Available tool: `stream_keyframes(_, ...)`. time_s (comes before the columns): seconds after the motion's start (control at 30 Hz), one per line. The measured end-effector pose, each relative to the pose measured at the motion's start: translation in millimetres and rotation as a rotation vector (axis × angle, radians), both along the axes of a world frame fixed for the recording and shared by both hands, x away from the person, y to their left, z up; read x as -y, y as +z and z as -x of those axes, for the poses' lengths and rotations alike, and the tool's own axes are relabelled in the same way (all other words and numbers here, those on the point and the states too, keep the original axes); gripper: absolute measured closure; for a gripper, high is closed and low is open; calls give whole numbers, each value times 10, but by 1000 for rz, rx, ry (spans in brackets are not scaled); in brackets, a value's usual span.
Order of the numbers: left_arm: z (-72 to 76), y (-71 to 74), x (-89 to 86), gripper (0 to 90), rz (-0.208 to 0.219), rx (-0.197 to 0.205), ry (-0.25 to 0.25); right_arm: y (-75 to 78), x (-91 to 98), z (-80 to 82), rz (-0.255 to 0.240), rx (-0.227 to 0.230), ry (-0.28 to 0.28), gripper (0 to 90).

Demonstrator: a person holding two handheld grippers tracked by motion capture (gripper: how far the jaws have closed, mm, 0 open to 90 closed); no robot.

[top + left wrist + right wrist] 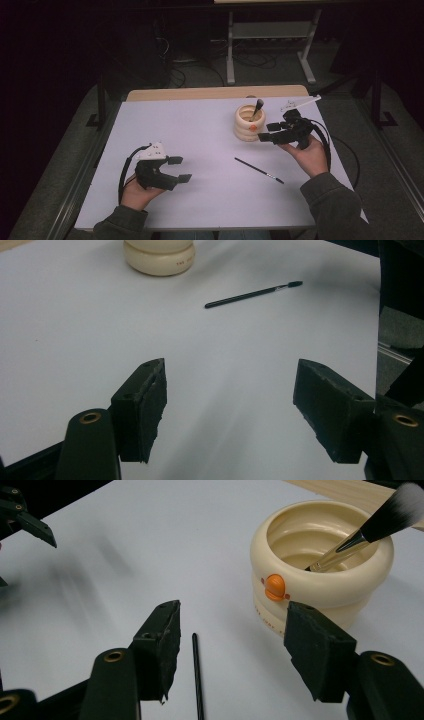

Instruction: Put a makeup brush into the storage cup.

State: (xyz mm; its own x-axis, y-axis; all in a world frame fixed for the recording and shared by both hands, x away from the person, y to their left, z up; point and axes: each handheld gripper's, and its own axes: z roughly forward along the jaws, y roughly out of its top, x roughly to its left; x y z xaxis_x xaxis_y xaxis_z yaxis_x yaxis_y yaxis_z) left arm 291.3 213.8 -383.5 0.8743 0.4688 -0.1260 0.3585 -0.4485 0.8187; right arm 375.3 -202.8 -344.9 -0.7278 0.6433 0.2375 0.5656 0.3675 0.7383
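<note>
The right gripper (272,133) is hovering right of centre in the high view, jaws spread with nothing between the pads, just beside the cream ribbed holder (248,122). A fluffy makeup brush (257,108) is leaning inside that glossy, ring-stacked pot. The thin black brush (259,170) is lying flat on the matte white table (200,125), below and slightly left of that gripper. The left gripper (181,169) is sitting at lower left, jaws spread and empty.
</note>
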Motion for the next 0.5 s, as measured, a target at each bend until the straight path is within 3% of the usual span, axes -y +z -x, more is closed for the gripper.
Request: stream_keyframes(0.5,-4,1,-10,289,2,1,3,-4,13,64,1,13,15,378)
